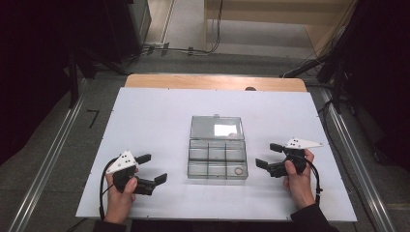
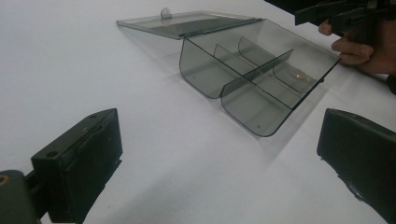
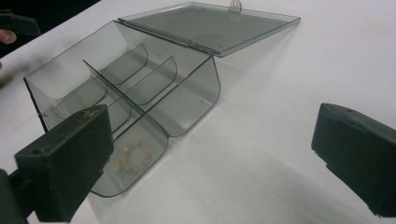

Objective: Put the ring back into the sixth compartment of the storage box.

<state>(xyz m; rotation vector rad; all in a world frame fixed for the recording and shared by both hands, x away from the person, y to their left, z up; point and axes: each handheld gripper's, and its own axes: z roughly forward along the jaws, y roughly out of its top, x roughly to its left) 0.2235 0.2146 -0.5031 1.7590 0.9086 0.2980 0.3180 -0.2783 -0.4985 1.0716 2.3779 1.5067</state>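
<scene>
Left gripper [image 1: 153, 168] and right gripper [image 1: 269, 155] both sat with jaws spread wide, nothing between them, each held by a hand [image 1: 119, 198] low over the white table [image 1: 145, 125]. The clear compartment box [image 1: 217, 164] lay between the two grippers, apart from both, a little nearer the right one. Its lid [image 1: 216, 127] was swung fully open and lay flat on the table on the side away from the grippers. In the left gripper view the box [image 2: 254, 79] was ahead and right of centre, beyond the jaw tips, with the right gripper [image 2: 343, 16] past it. In the right gripper view the box [image 3: 126, 88] was ahead and left, its near corner partly behind the left-hand jaw. A small beaded ring [image 3: 133, 157] lay in the corner compartment closest to the right gripper; same ring [image 1: 239, 171] visible from the high view, and faintly in the left gripper view.
</scene>
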